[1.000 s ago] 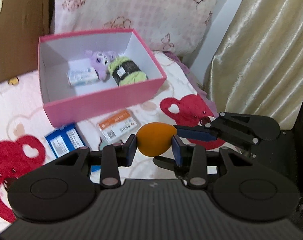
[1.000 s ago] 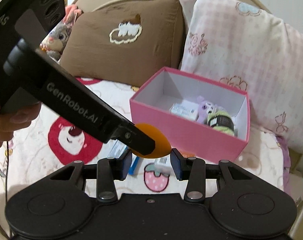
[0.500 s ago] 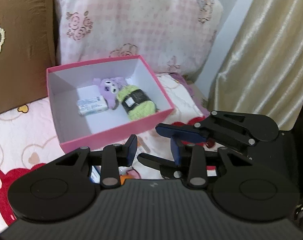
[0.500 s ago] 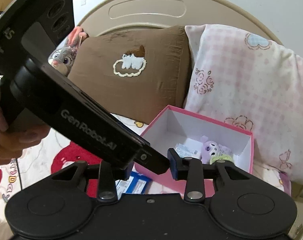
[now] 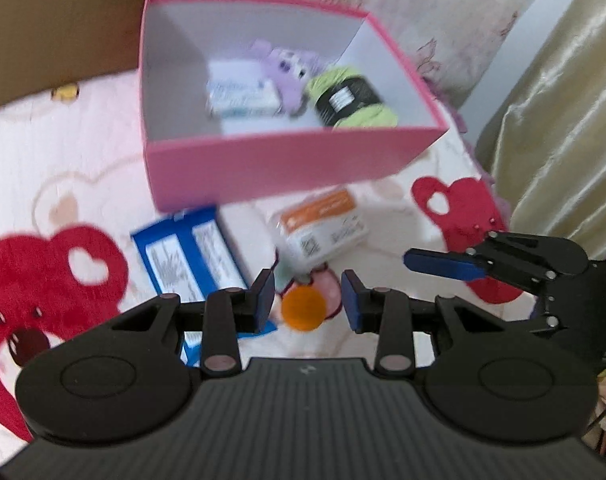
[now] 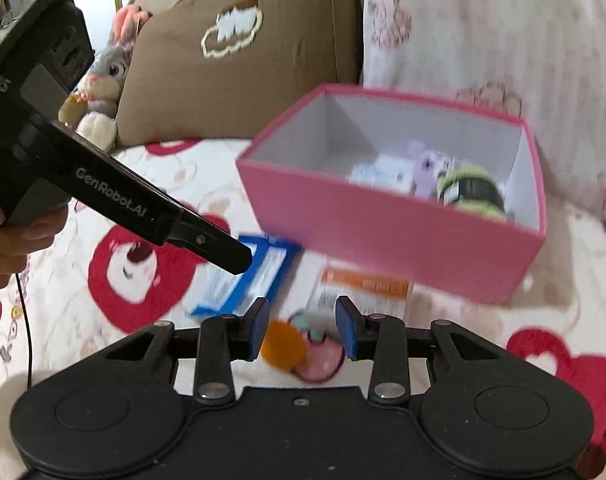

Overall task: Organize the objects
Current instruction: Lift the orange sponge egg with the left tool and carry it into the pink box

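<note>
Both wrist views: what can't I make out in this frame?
- Blue box, left wrist view: print blurred, near end hidden behind the left gripper.
- Orange-labelled packet, right wrist view: text smeared by blur.
- Orange egg, right wrist view: left part behind a finger.
- Pink box contents: blurred.
- Right gripper: open.

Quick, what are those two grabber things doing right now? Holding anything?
Left gripper: jaws open, holding nothing.
Right gripper: jaws open, holding nothing.

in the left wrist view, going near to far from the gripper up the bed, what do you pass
left gripper → orange egg-shaped object → orange-and-white packet → pink box → green yarn ball inside the box → pink floral pillow
</note>
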The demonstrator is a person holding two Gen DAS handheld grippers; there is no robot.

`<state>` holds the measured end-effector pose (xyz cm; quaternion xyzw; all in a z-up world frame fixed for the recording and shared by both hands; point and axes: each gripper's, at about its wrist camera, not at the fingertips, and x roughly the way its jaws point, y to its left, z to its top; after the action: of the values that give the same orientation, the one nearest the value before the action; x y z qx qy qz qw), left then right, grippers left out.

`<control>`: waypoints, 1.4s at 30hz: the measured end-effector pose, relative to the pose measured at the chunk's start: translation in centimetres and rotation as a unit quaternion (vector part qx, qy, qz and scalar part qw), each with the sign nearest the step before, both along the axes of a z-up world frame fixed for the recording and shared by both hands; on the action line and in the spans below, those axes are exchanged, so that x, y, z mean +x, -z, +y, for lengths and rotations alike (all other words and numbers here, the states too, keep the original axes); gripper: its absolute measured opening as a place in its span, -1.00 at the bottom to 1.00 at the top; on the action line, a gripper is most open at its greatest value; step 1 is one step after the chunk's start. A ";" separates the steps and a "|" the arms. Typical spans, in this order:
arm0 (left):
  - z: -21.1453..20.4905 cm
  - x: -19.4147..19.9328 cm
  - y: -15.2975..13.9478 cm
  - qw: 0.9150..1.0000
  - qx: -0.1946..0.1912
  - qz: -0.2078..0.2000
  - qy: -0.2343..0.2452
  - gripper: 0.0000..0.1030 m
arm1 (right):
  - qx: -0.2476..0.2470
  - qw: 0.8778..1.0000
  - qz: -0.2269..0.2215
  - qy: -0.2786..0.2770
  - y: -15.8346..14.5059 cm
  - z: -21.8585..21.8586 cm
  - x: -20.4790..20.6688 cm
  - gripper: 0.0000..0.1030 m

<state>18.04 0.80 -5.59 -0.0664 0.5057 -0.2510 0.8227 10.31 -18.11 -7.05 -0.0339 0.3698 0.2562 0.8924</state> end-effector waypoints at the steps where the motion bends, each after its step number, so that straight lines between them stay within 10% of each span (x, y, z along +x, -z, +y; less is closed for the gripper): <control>1: 0.1 -0.2 0.6 1.000 -0.001 0.003 -0.002 -0.33 | 0.002 1.000 0.002 -0.003 0.3 0.0 -0.2 -0.18; 16: 0.0 -2.8 3.1 1.000 -0.004 -0.017 0.004 0.07 | 0.018 0.999 0.007 -0.049 2.3 0.6 -2.2 0.42; 34: -2.2 -2.1 8.4 0.997 -0.038 -0.061 -0.010 -0.01 | -0.012 0.998 -0.030 -0.049 9.3 2.3 0.4 0.47; 42: -2.5 -2.2 8.8 0.998 -0.037 -0.046 -0.025 -0.32 | -0.017 0.999 -0.024 -0.038 9.0 2.8 0.4 -0.30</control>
<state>15.87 -1.73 -14.36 -0.0978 0.4558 -0.2512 0.8483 10.67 -15.28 -16.00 -0.0698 0.3511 0.2829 0.8898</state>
